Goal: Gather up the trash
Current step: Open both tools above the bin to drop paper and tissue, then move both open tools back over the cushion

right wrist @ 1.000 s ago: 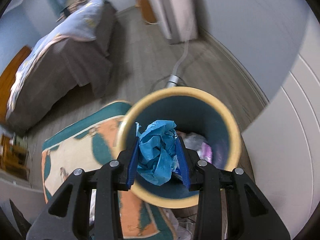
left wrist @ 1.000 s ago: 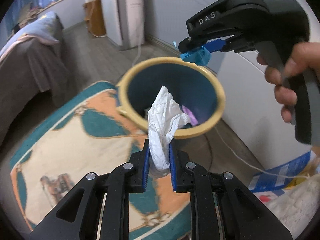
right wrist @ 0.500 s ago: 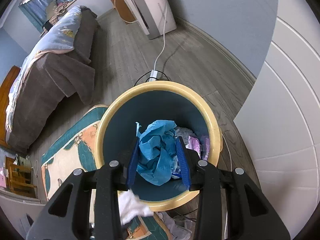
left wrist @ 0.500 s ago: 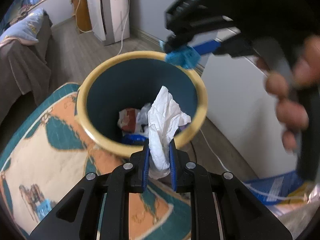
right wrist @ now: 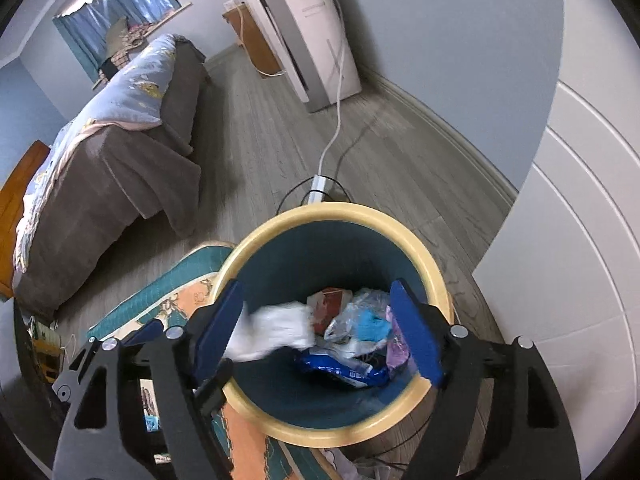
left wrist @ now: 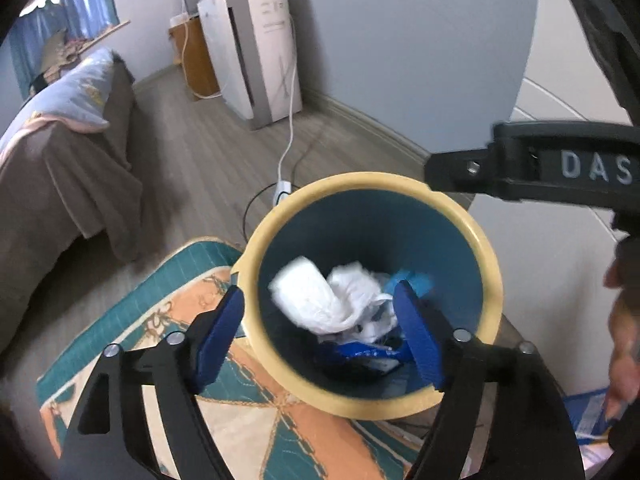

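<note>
A round bin with a cream rim [left wrist: 360, 180] and teal inside stands on the floor; it also shows in the right wrist view as the bin [right wrist: 336, 216]. My left gripper [left wrist: 318, 334] hangs over it, jaws opening wide, nothing between the pads. A white tissue [left wrist: 316, 300] is blurred inside the bin, free of the fingers. My right gripper [right wrist: 318, 332] is also above the bin with jaws opening and nothing held. The white tissue [right wrist: 272, 332] and a crumpled blue paper [right wrist: 372, 326] lie among other trash below it. The right gripper's body [left wrist: 520, 172] crosses the left wrist view.
A patterned teal and orange rug [left wrist: 180, 320] lies beside the bin. A bed with a brown cover [right wrist: 100, 152] stands to the left. A white appliance [right wrist: 316, 32] stands by the wall, with its cable and power strip [right wrist: 316, 188] on the floor. A white panelled door [right wrist: 580, 240] is on the right.
Both grippers have opened. The white tissue left the left gripper and the blue paper left the right gripper, and both are in the bin. The left gripper moved closer over the bin.
</note>
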The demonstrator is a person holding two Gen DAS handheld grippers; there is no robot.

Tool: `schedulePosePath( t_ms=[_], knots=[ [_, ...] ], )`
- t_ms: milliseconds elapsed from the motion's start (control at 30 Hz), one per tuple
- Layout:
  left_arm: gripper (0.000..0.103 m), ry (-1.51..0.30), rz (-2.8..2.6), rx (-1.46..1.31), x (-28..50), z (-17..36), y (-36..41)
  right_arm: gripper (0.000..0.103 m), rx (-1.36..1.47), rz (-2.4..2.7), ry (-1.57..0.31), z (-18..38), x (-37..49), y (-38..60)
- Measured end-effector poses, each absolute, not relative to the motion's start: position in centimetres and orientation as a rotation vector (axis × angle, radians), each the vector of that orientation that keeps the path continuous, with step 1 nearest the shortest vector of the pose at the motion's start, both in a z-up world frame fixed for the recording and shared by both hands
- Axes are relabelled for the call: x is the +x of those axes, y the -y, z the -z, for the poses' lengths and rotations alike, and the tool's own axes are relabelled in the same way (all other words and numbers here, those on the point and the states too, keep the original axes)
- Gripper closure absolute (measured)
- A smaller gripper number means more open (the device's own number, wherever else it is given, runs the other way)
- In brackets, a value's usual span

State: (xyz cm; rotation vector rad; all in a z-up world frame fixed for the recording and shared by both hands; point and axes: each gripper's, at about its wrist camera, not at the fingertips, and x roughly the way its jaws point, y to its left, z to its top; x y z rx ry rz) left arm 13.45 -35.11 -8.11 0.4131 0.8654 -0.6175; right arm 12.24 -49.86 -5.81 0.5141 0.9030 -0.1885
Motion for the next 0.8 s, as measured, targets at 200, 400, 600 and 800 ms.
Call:
schedulePosePath(
  t_ms=[200,400,600,800],
  knots=[
    [0.008,-0.883,0.600,0.432,12.1,8.6,33.4,0.006,0.507,0.176,-0.889,4.9,12.6,49.0],
    [0.008,-0.881,0.534,0.405,10.8,6.7,29.0,0.006,0.421,0.172,-0.891,3.3,12.6,46.5],
    [0.007,-0.865,0.443,0.411,9.3,3.7,22.3,0.006,0.375,0.153,-0.912,2.4,11.6,43.4],
    [0.006,-0.854,0.369,0.388,7.6,1.0,15.5,0.006,0.321,0.098,-0.925,1.2,10.3,38.4]
  ],
)
